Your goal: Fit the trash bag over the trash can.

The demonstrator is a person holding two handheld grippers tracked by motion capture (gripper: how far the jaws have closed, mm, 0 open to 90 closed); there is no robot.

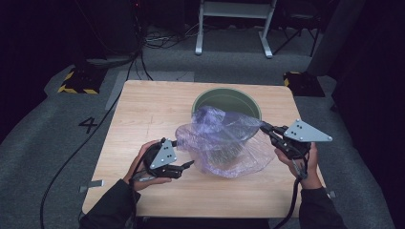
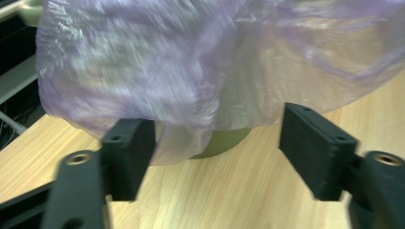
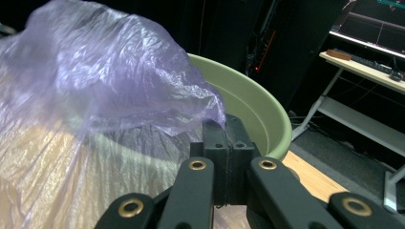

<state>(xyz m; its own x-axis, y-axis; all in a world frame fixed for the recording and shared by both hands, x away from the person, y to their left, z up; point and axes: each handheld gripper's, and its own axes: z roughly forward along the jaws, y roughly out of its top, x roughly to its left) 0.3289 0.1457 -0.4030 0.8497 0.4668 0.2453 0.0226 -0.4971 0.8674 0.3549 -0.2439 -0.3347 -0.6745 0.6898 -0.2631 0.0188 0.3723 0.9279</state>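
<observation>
A thin purple plastic bag (image 1: 215, 138) lies draped over the near side of a green round bin (image 1: 224, 93) on the wooden table (image 1: 153, 109). My right gripper (image 1: 265, 128) is at the bag's right end, shut on a corner of the film. The right gripper view shows its jaws (image 3: 228, 126) pinched together on the bag (image 3: 95, 71), with the bin's rim (image 3: 258, 100) just behind. My left gripper (image 1: 187, 165) lies low at the bag's left front. Its jaws (image 2: 217, 124) stand open, with the bag (image 2: 143, 62) hanging just beyond them and the bin's base (image 2: 222, 140) behind.
The bin stands at the table's back centre, with bare wood to the left and along the front edge. Beyond the table are cables (image 1: 143, 52) on the grey floor, white stand legs (image 1: 234, 28) and yellow-and-black striped blocks (image 1: 76, 81). A desk (image 3: 367, 71) shows to the right.
</observation>
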